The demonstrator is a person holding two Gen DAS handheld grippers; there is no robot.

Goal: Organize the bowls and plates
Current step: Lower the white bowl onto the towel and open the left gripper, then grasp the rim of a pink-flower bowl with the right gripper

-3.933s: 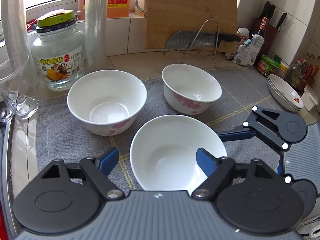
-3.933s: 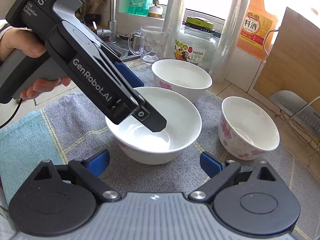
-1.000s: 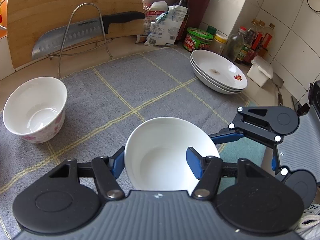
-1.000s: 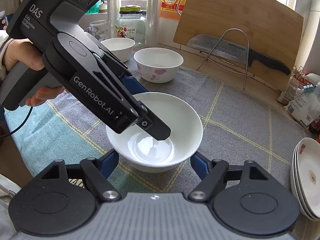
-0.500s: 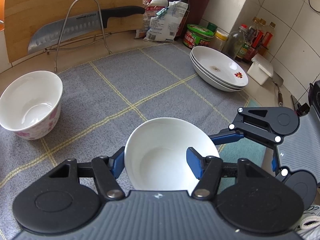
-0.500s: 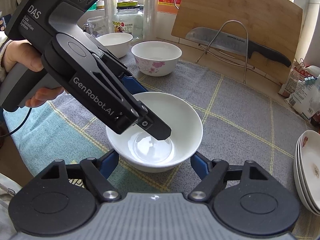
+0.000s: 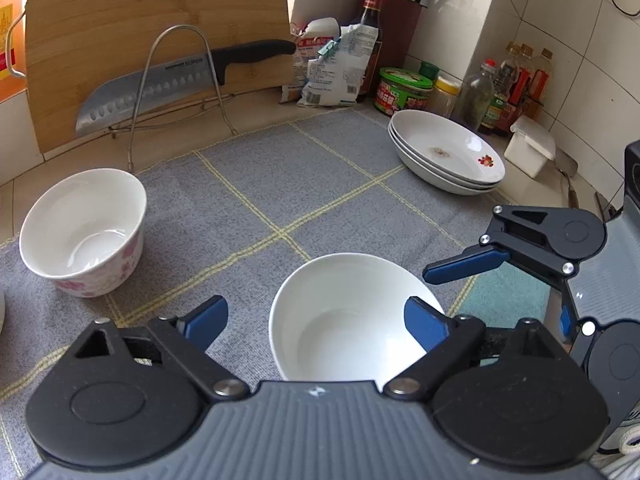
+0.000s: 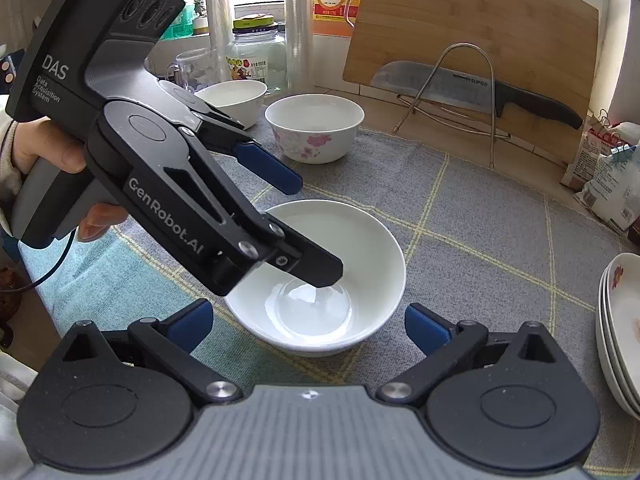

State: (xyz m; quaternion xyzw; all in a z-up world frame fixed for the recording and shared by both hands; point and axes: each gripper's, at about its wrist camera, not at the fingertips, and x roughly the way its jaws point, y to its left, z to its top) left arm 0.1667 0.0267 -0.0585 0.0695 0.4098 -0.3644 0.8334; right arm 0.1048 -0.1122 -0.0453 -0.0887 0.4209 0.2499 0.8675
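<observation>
Letting go of the plain bowl

My left claw (image 7: 316, 322) and right claw (image 8: 306, 326) are opening wide around the plain bowl (image 7: 348, 320); next I fetch the flowered bowl (image 7: 84, 232).

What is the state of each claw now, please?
Left claw: opening, astride the white bowl's rim, gripping nothing.
Right claw: opening, its fingers either side of the same bowl, holding nothing.

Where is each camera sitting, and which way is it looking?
Left wrist: rides on the left gripper, looking down along its opening fingers, one inside the plain white bowl; the right gripper shows beside it.
Right wrist: rides on the right gripper, looking down at the plain white bowl; the left gripper and a hand show.
Shared: that bowl, flowered bowl, stacked plates, knife.
</observation>
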